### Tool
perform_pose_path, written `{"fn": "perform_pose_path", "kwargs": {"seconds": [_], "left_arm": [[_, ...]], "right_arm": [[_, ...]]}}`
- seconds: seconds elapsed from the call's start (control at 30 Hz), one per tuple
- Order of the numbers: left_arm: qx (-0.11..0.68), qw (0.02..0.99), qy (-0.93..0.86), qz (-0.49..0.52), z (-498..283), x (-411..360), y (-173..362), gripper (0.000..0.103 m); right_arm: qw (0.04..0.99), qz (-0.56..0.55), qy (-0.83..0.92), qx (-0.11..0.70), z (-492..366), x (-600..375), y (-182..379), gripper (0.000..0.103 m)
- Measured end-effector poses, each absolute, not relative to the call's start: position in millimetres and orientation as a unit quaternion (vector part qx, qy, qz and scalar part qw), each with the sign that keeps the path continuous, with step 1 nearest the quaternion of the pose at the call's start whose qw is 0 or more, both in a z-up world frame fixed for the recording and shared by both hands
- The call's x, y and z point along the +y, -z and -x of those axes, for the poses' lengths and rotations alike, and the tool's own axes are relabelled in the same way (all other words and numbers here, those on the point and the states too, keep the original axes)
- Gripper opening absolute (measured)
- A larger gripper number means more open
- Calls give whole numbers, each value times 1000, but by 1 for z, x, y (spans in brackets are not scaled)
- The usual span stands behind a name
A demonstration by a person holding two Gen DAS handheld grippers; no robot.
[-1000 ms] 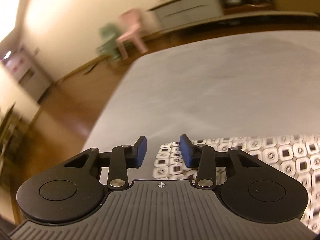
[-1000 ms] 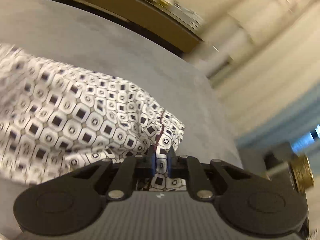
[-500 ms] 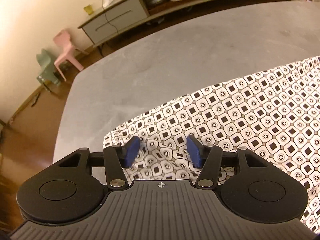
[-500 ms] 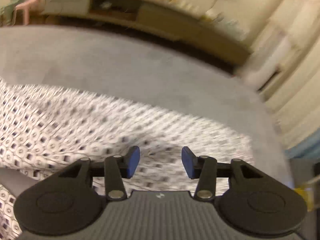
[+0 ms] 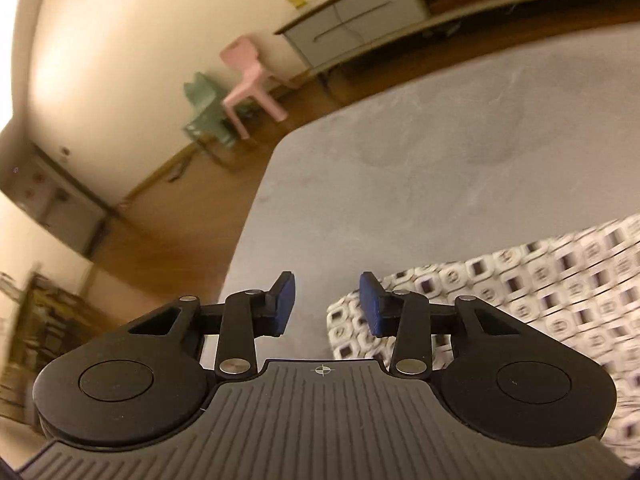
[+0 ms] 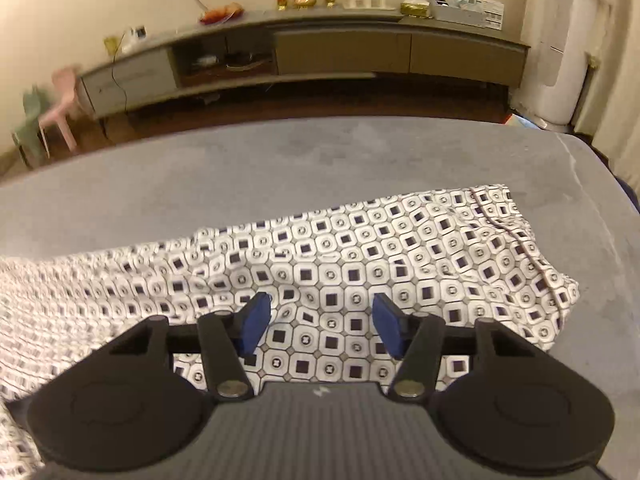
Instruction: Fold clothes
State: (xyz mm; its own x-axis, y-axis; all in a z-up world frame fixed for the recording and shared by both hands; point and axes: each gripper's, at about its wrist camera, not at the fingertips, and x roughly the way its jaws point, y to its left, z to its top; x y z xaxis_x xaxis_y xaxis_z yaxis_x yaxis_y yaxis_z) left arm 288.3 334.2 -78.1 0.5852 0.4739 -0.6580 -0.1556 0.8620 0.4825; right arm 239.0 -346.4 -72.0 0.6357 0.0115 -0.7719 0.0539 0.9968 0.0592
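Observation:
A white garment with a black square print (image 6: 340,256) lies spread across the grey bed (image 6: 240,168). My right gripper (image 6: 320,326) hovers above the middle of the cloth; its jaws are opening and nothing sits between the blue pads. In the left wrist view the garment (image 5: 540,292) reaches in from the right, its left end lying just under the right pad. My left gripper (image 5: 327,304) is over the grey bed (image 5: 440,160) beside that end, jaws closing with a clear gap and no cloth between them.
The bed's left edge (image 5: 256,216) drops to a wooden floor. A pink chair (image 5: 248,80) and a green chair (image 5: 204,108) stand by the wall. A long low cabinet (image 6: 340,52) with items on top runs behind the bed. A white appliance (image 6: 556,72) stands at the right.
My right gripper let go of the cloth edge, opened and lifted above the garment. My left gripper swung over the cloth and back to its left end, narrowing its jaws.

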Motion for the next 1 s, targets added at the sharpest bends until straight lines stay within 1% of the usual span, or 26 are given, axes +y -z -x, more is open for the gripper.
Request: {"fn": "perform_pose_path", "kwargs": {"seconds": [0.13,0.2,0.23,0.27,0.33,0.47,0.57,0.7,0.73,0.77,0.8,0.83,0.87,0.9,0.93,1.0], "left_arm": [[398,896,-137,-143,-259,331,34,43],[391,903,-123,-129,-235,328,16,46],[390,907,-112,-115,-221,327,9,49],[392,909,-95,-102,-203,323,4,49],[397,909,-66,-108,-169,309,-1,50],[401,902,-24,-159,-107,280,6,55],[416,895,3,-160,-57,261,27,55],[436,879,43,-191,-16,241,56,55],[437,875,57,-201,-8,235,60,56],[437,871,74,-211,0,229,64,58],[438,866,89,-224,5,224,67,60],[442,860,95,-236,7,221,73,60],[448,854,98,-246,8,218,80,60],[452,851,92,-249,9,220,84,63],[456,851,81,-248,8,224,87,65],[466,853,46,-229,4,241,87,65]], "right_arm": [[906,-20,46,419,-240,-356,51,57],[907,4,4,421,-221,-335,39,56],[906,27,-26,423,-212,-322,32,57],[904,55,-49,421,-201,-307,24,62],[902,94,-62,417,-187,-291,13,67],[888,80,-42,451,-166,-297,12,68],[875,97,-14,474,-138,-306,27,69],[859,111,6,500,-109,-314,52,73],[855,116,5,505,-104,-316,55,68],[851,115,-3,513,-100,-315,60,36],[848,111,-17,518,-96,-315,62,13],[858,88,-24,506,-92,-321,51,4],[867,65,-32,493,-88,-326,41,3],[877,37,-35,479,-84,-334,29,3],[892,-30,-6,450,-77,-357,16,2],[907,-161,51,385,-64,-402,-12,2]]}}
